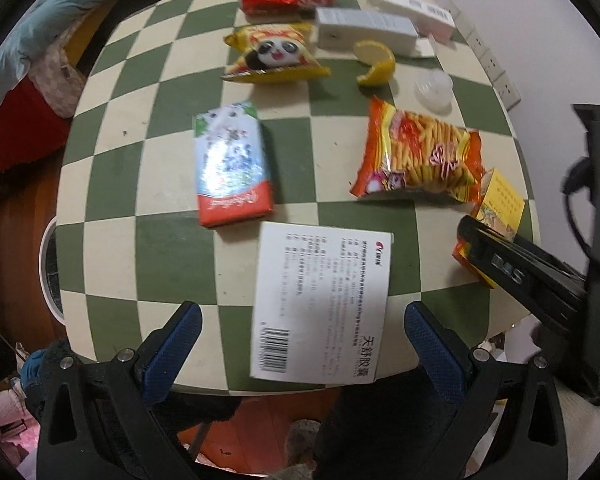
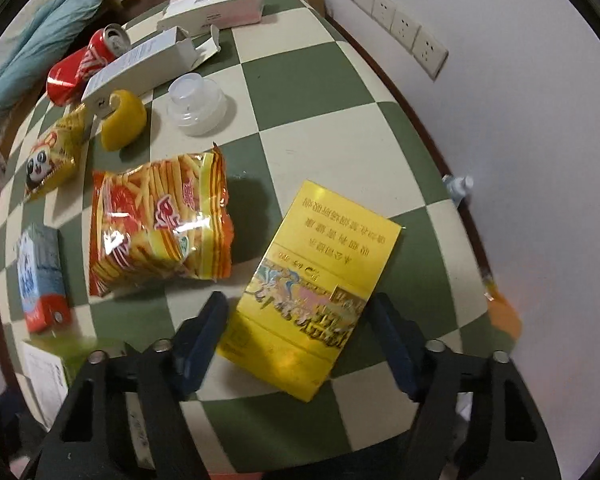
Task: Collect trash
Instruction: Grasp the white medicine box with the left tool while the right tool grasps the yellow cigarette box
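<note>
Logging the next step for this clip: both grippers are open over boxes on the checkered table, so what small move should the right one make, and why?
Probably close the right gripper on the yellow box. Its open fingers already straddle the box's near end, one on each side, and the box lies flat on the table with nothing on top. The left gripper likewise brackets the white box.

Left claw (image 1: 300,344) hangs spread wide above the worktop (image 1: 112,264) edge. Right claw (image 2: 300,344) likewise gapes, low over it
</note>
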Motion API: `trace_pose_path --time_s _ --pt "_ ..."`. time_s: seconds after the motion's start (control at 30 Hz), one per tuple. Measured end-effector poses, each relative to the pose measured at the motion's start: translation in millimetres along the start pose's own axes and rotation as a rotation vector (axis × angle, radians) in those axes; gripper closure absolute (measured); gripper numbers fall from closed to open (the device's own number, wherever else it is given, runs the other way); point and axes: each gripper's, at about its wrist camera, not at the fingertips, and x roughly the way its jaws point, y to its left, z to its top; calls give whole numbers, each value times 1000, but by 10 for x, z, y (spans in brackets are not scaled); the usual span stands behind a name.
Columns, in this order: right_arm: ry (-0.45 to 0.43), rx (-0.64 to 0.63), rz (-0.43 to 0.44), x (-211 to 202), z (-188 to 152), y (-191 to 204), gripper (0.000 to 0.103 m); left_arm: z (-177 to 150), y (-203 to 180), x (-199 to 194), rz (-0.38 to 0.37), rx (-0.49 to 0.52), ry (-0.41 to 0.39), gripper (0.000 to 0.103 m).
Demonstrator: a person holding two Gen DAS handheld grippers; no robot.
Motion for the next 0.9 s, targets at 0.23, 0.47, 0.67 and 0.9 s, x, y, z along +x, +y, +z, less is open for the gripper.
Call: trace_pose_path --time_s 0.23,0.47,0.67,0.9 --pt "62 -44 -5 -39 -195 -424 36 13 -68 195 24 37 23 0" --pt "64 -25 2 28 -164 -611 33 45 -129 390 43 81 29 21" --pt "48 30 3 27 -171 -570 24 90 -76 368 41 65 -10 32" --pt "-5 58 -44 -40 -261 -500 39 7 78 296 50 41 -55 36"
